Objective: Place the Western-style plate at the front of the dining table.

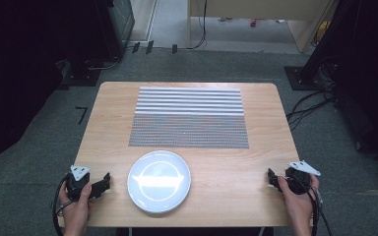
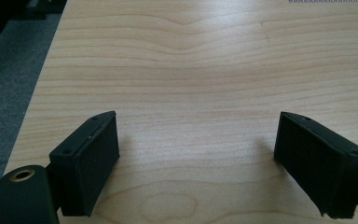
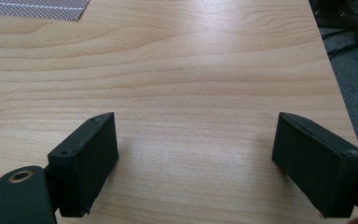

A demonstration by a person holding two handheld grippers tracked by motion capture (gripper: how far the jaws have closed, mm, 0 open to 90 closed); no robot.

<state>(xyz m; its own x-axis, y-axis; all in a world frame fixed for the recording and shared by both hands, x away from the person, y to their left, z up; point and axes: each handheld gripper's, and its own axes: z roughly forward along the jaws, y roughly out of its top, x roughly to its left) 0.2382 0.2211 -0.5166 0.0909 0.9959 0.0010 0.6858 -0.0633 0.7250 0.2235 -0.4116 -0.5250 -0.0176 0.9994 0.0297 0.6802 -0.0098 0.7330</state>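
The plate [image 1: 159, 181] is white and round. It sits on the table [image 1: 261, 162] close to the near edge, a bit left of the middle. Nothing is on it. Behind it, toward the far edge, lies a striped mat [image 1: 189, 117], flat and apart from the plate.

My left gripper [image 1: 101, 186] rests near the near left corner, just beside the plate but not touching it. Its jaws are spread wide and I see bare wood between them in the left gripper view [image 2: 196, 158]. My right gripper [image 1: 271, 178] is near the near right corner, well apart from the plate. Its jaws are spread wide too, with nothing between them [image 3: 193, 158].

I think this is the very start. Both hands are waiting and nothing is picked up yet. The plate is the closest thing, so I think it comes next. For that, my left gripper must turn to the plate's rim, slide one jaw under the edge, and squeeze softly. The rim is thin and smooth, so it could slip.
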